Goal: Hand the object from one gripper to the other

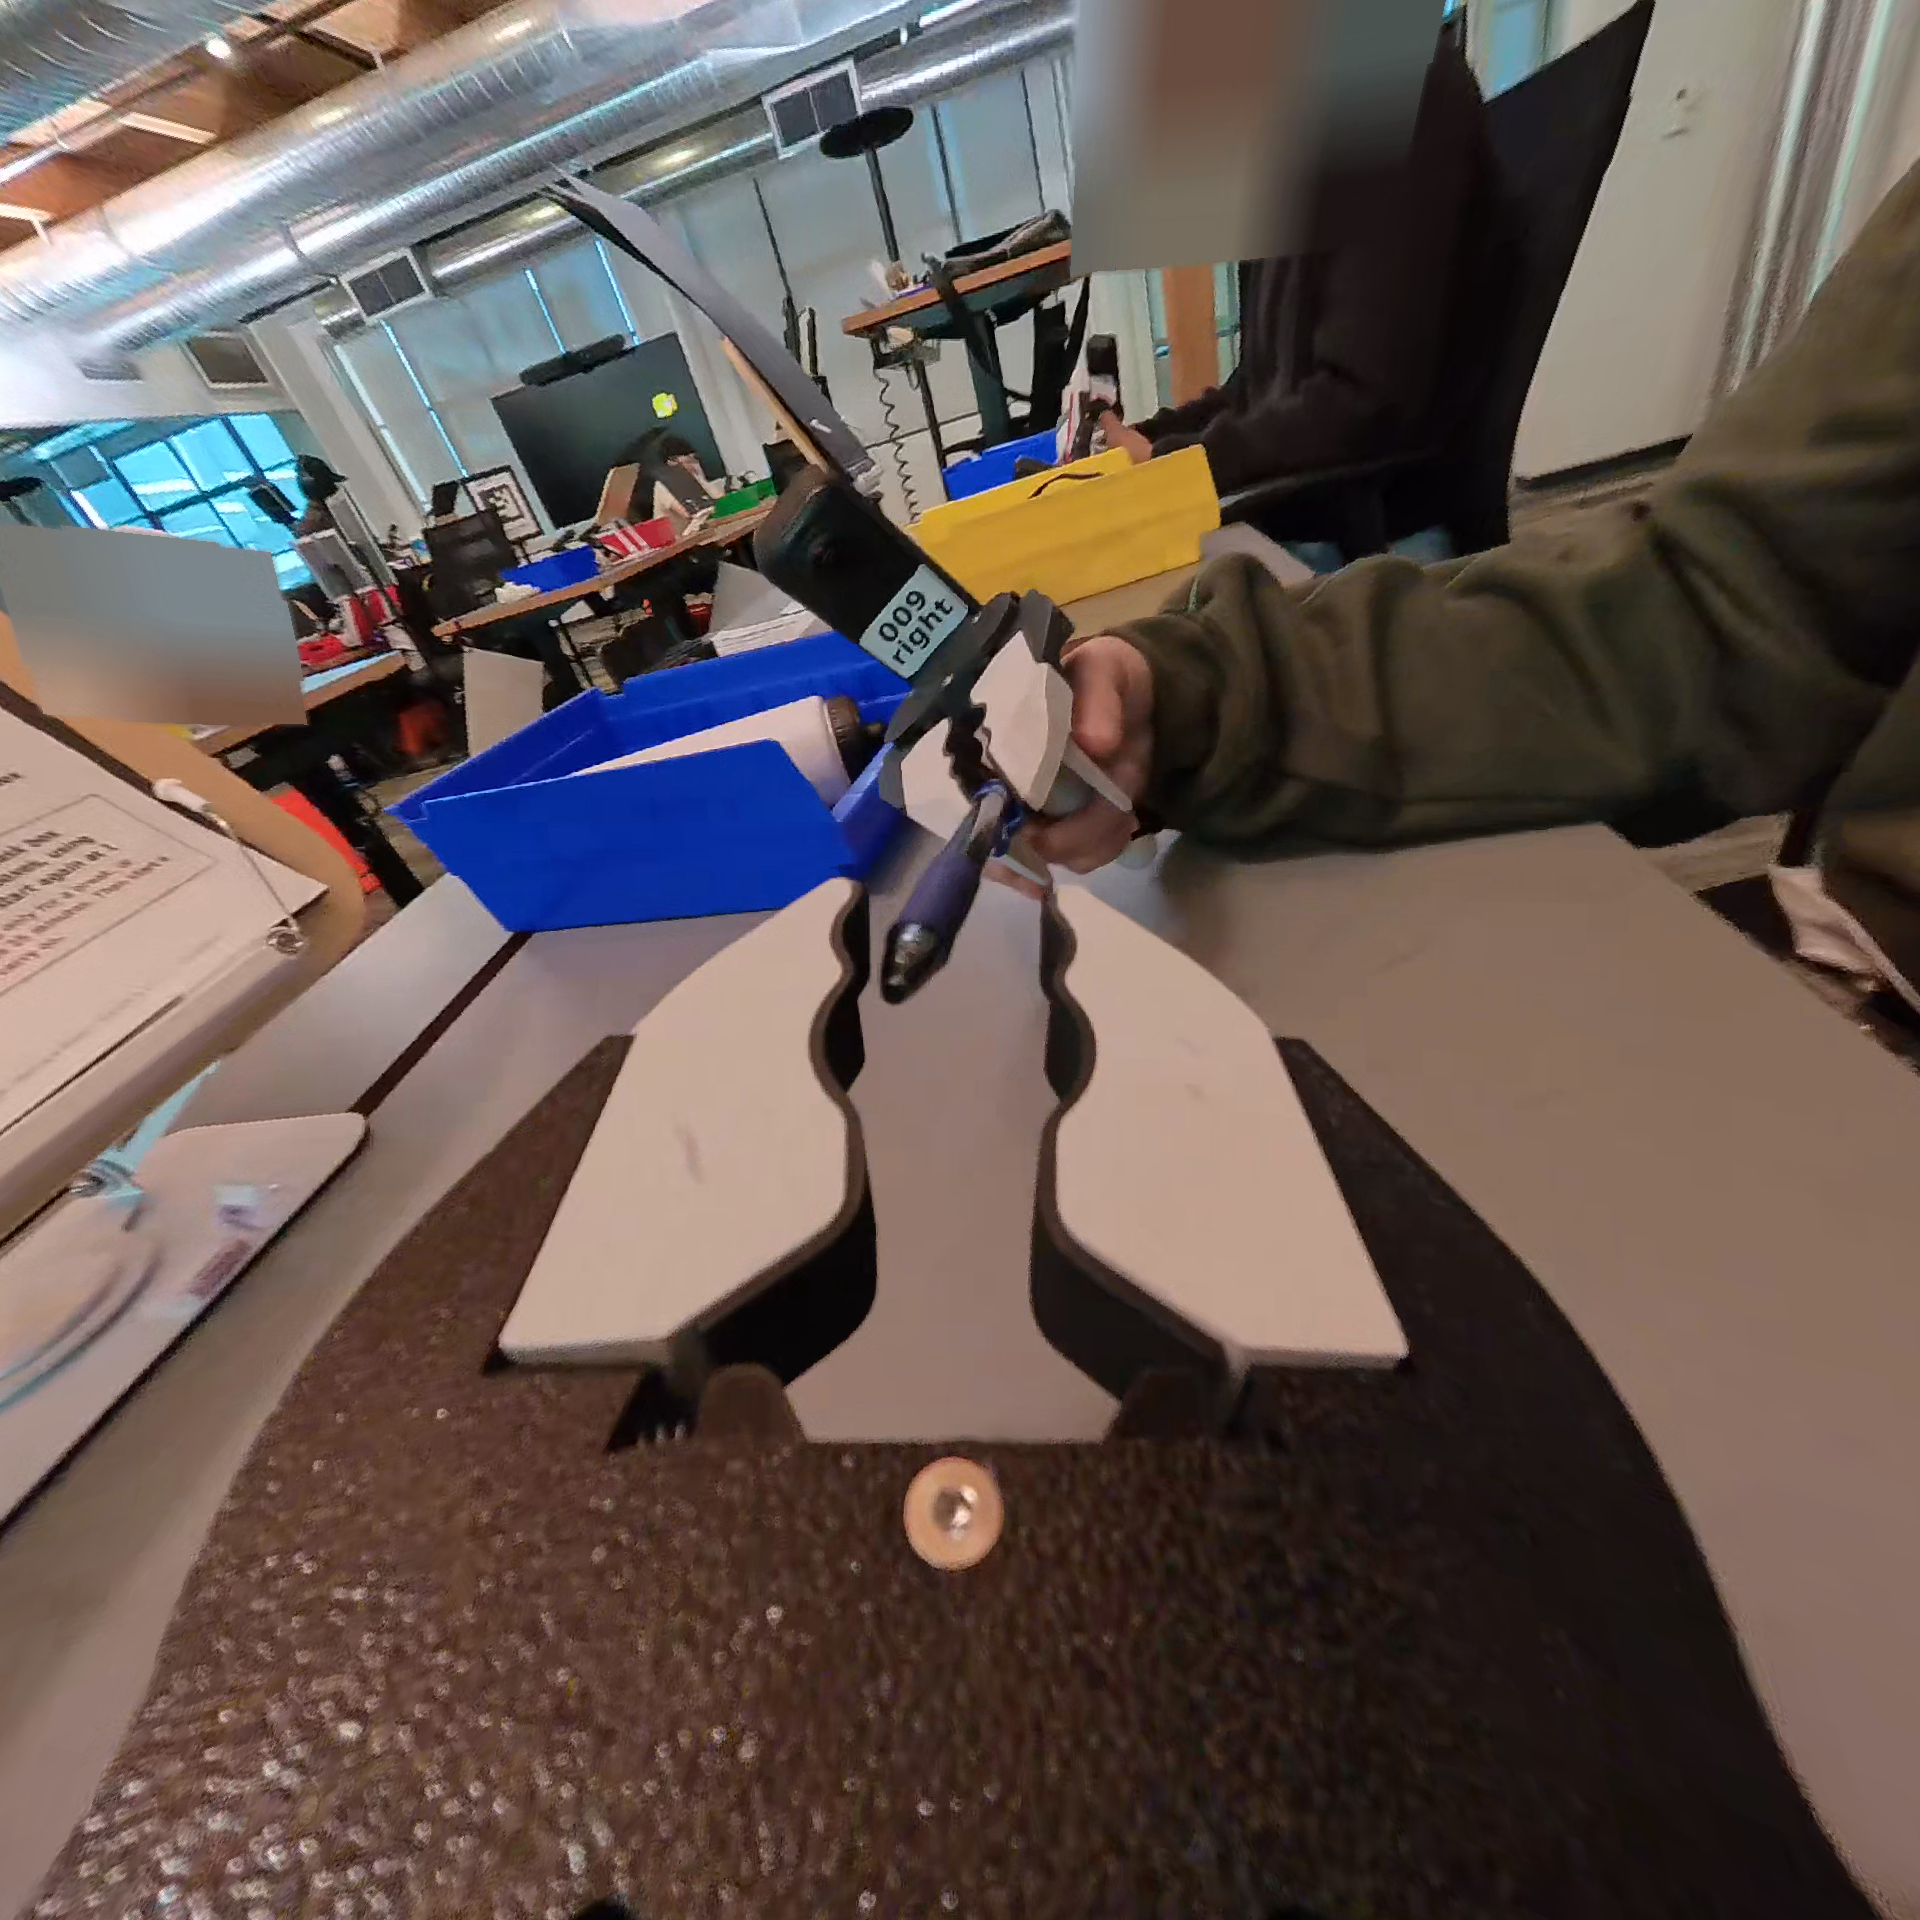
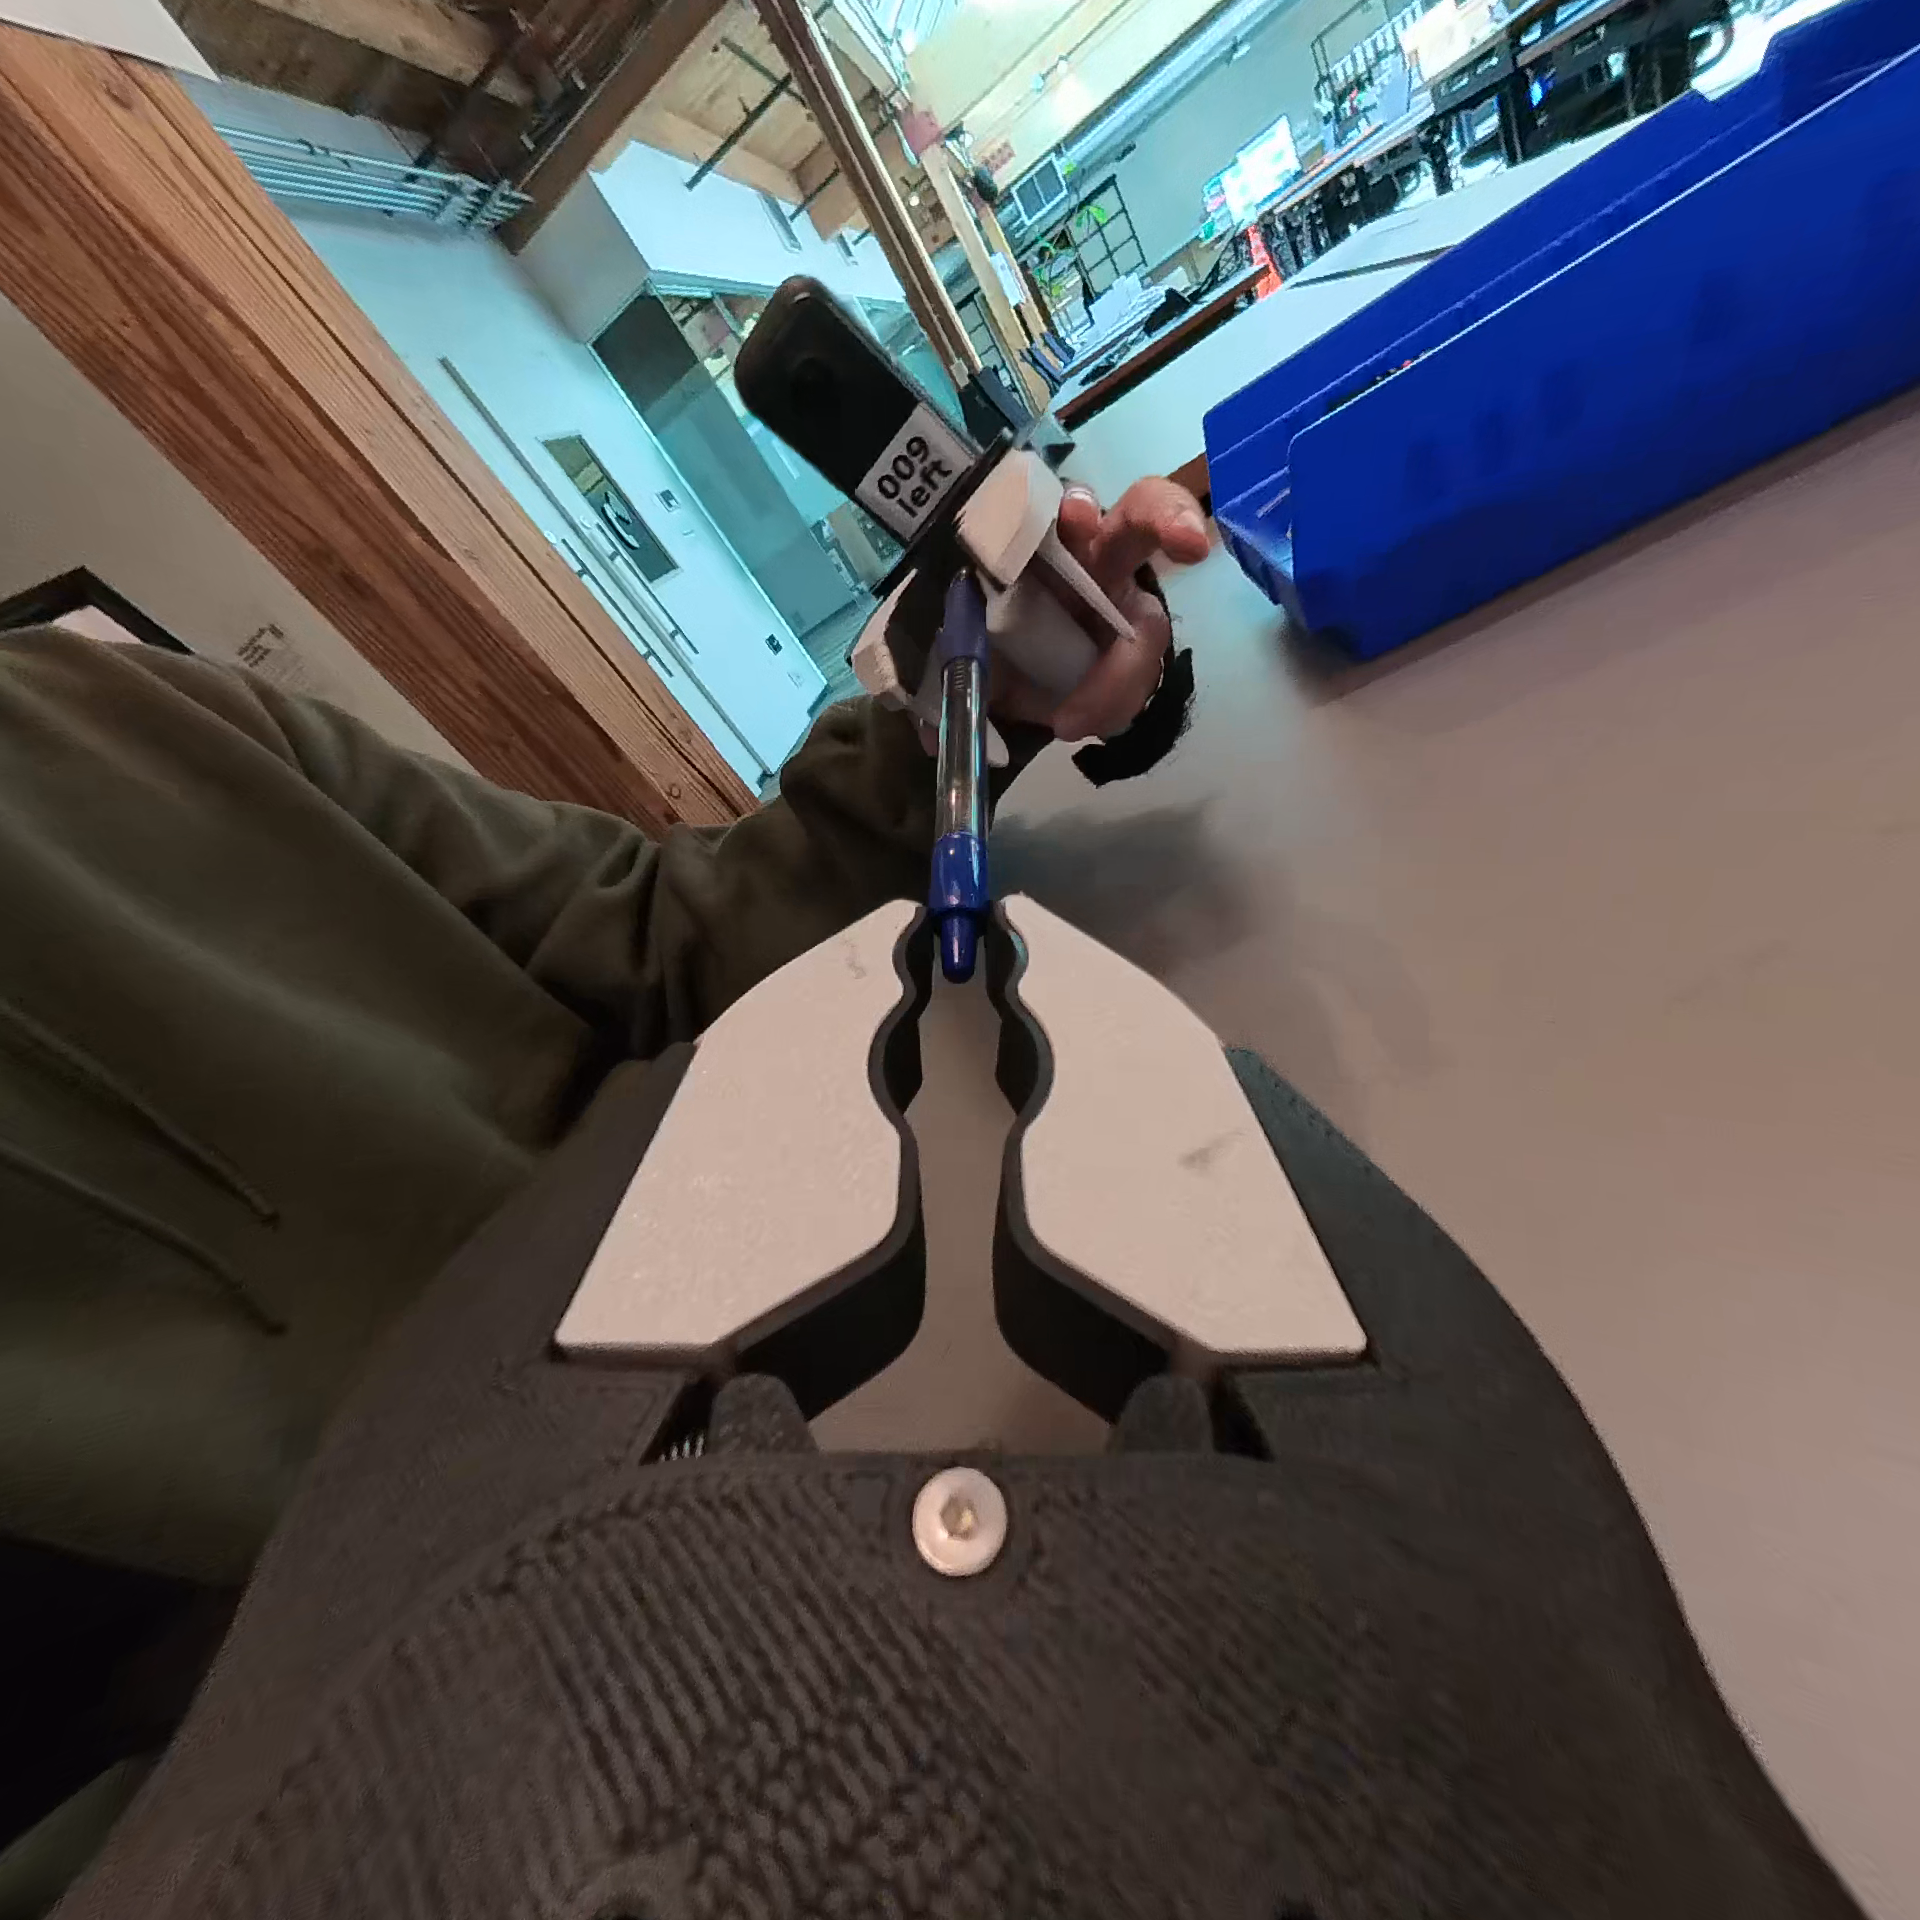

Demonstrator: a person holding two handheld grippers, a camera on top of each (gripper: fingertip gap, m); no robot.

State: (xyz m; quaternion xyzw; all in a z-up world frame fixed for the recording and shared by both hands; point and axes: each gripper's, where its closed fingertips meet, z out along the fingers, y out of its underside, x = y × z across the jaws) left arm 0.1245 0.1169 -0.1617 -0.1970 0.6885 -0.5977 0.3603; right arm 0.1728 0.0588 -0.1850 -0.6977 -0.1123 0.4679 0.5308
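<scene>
Blue pen [image 2: 957,774] — airborne, tilted

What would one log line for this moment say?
phase: handover | right tool: shut on blue pen | left tool: open around its tip, not gripping

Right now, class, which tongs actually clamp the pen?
The right tongs, shut on the pen's end; the left tongs stand open around its tip.

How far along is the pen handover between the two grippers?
Done: the right gripper is shut on one end of the blue pen and holds it out. In hand: the pen's other end sits between the open fingers of the left gripper, not yet clamped. Left: the left gripper closes, then the right gripper releases.
</scene>
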